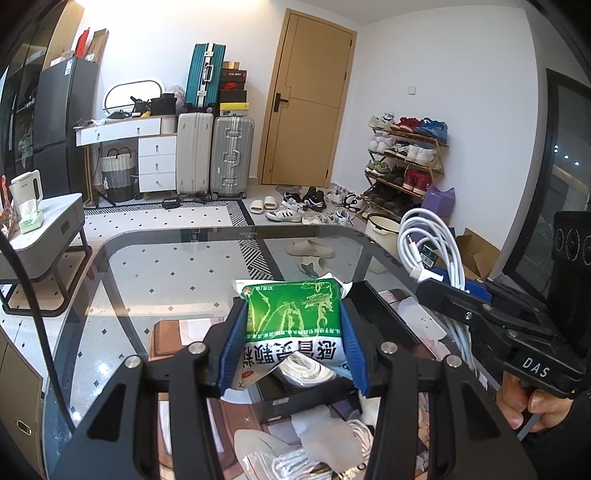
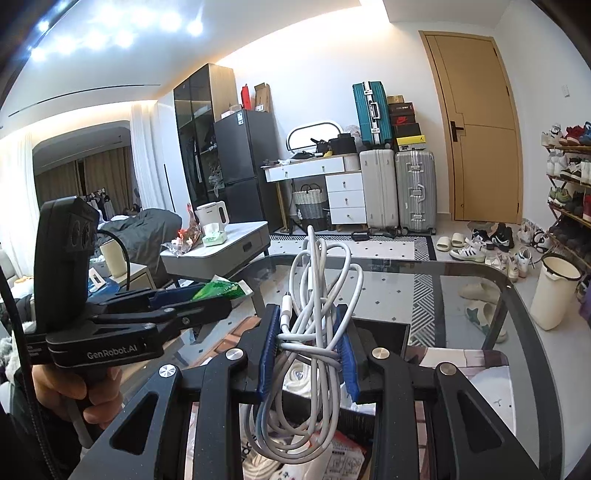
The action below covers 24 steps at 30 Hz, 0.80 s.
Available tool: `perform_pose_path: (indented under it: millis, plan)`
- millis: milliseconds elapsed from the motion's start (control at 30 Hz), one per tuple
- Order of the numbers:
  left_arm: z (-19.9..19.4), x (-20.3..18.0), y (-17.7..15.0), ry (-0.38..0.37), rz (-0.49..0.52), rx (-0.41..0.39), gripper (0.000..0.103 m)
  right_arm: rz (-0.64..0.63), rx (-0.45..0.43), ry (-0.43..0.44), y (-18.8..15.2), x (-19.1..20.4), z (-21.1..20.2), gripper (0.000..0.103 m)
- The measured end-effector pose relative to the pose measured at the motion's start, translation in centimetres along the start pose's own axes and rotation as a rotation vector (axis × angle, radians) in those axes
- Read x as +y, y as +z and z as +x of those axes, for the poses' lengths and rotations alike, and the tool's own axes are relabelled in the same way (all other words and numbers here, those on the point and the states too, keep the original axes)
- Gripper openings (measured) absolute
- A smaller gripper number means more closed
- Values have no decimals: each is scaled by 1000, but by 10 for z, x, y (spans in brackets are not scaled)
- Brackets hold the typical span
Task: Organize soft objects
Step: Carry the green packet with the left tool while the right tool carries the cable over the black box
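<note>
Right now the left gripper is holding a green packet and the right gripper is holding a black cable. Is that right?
Almost. The cable in the right gripper is white, not black, as the right wrist view shows. The left gripper does hold the green packet.

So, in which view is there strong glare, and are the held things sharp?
Right wrist view: ceiling lights blow out at top left, white cable sharp. Left wrist view: even light, green packet sharp, room edges bent by the fisheye.

"DAS" stands in white on the black body of the right tool [image 1: 432,277]. "GenRobot.AI" stands in white on the side of the left tool [image 2: 207,295]. The green-and-white sachet [image 1: 295,325] carries Chinese print, upside down in the left wrist view.
</note>
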<state>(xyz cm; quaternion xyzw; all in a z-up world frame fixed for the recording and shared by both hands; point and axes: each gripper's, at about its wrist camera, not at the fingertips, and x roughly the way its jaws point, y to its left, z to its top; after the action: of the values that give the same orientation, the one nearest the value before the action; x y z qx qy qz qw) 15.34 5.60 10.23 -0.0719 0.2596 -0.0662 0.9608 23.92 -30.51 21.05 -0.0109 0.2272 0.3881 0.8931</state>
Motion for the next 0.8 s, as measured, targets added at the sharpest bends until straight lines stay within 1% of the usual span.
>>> perform_pose_path:
  millis: [233,467,800]
  plan:
    - [21,0,-2,4,3,26,48,17,1,6,3,-8,17,30]
    - [44,-4,-4,10,24,52,48,28,36,0,-1,-18,39,30]
    - [62,-13,-9,15,63,74,48,21,90,-16,-8,-27,73,30]
